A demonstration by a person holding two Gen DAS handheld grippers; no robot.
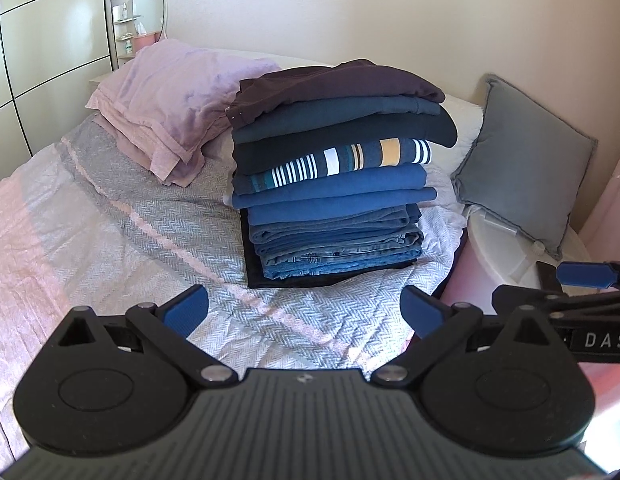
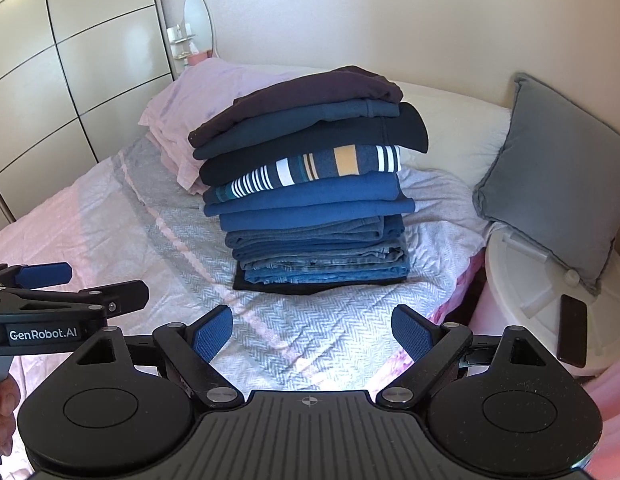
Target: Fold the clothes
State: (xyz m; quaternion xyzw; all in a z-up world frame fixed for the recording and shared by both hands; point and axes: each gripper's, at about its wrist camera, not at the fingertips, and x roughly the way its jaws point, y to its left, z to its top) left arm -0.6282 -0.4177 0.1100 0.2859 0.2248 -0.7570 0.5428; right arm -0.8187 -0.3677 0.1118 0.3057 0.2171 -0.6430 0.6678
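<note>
**Folded clothes stacked high on bed as both tongs are held spread**

A bed (image 1: pixel 122 240), covered in a grey and pink herringbone spread, is being shown from both wrist cameras. A tall stack of folded clothes (image 1: pixel 334 176) is being carried on it near the head end, with jeans at the bottom, blue tops above them, a striped shirt (image 1: pixel 350 160) in the middle and a dark maroon garment (image 1: pixel 334 84) on top. A lilac pillow (image 1: pixel 174 100) is lying just beside the stack, and a grey cushion (image 2: pixel 558 168) is being propped on a white surface (image 2: pixel 526 280) at the bedside. The left tongs (image 1: pixel 304 312) and right tongs (image 2: pixel 312 334) are being held spread and empty over the bedspread, short of the stack.
</note>
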